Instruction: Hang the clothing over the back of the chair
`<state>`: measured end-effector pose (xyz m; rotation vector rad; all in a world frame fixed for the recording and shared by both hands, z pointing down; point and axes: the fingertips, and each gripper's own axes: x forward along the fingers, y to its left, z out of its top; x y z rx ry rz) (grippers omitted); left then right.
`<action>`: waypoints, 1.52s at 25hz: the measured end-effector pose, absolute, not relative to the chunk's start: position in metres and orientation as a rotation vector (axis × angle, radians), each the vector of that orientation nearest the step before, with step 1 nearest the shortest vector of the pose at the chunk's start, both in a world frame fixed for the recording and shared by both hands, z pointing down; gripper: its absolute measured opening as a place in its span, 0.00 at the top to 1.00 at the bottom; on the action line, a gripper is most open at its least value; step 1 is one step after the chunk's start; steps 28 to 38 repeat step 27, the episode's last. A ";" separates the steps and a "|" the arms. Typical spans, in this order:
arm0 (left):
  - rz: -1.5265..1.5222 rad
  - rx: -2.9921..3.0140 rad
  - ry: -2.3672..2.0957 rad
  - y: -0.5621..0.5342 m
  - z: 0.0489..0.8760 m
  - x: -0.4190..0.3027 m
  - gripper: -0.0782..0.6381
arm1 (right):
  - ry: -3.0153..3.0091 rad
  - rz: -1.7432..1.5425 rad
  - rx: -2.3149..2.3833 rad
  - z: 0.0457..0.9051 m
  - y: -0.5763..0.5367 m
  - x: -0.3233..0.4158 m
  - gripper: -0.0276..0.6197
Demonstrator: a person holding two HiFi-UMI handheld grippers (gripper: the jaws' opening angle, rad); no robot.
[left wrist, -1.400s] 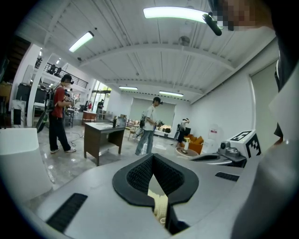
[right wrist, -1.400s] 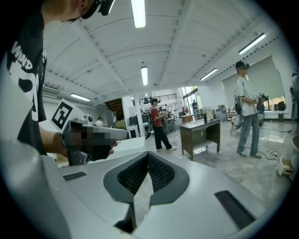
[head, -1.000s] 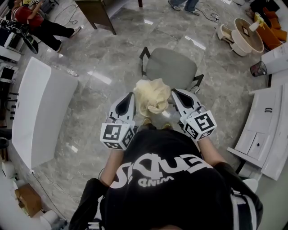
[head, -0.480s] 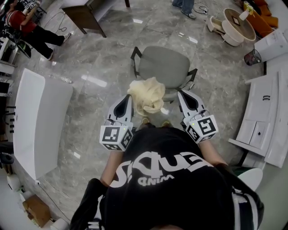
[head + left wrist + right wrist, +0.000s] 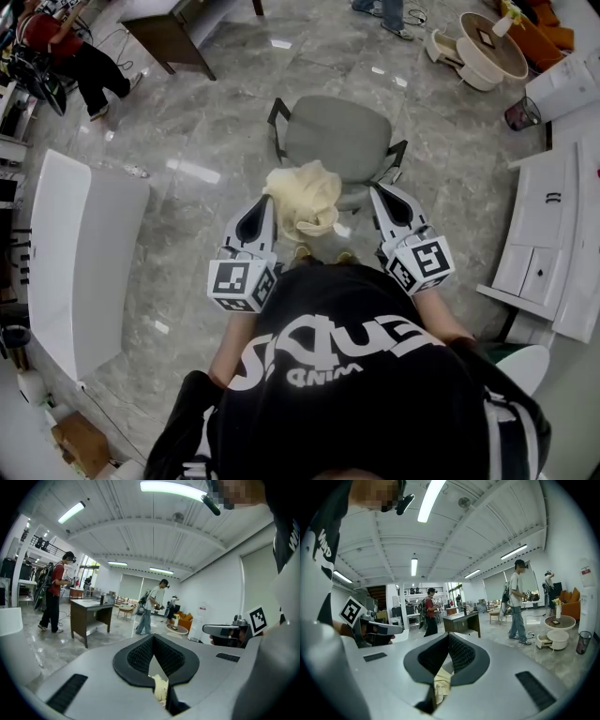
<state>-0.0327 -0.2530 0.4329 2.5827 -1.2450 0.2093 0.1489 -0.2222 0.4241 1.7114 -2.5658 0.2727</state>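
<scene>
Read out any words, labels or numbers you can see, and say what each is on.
"MIND" (first letter unsure): small white print, upside down, on the black T-shirt.
Large white word above it: upside down, creased, unreadable.
Left claw and right claw: square marker patterns only, no letters.

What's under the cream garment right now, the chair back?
The clothing, pinched by the left gripper and right gripper, is held above the near edge of the chair. Floor shows around it; what lies directly beneath is covered.
</scene>
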 end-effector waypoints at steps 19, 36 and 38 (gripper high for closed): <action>0.223 2.576 -1.268 -0.253 0.434 -0.037 0.87 | -2.567 0.267 1.674 0.427 -0.224 0.146 0.94; 0.218 2.572 -1.265 -0.255 0.434 -0.039 0.87 | -2.566 0.267 1.666 0.427 -0.225 0.143 0.94; 0.218 2.572 -1.265 -0.255 0.434 -0.039 0.87 | -2.566 0.267 1.666 0.427 -0.225 0.143 0.94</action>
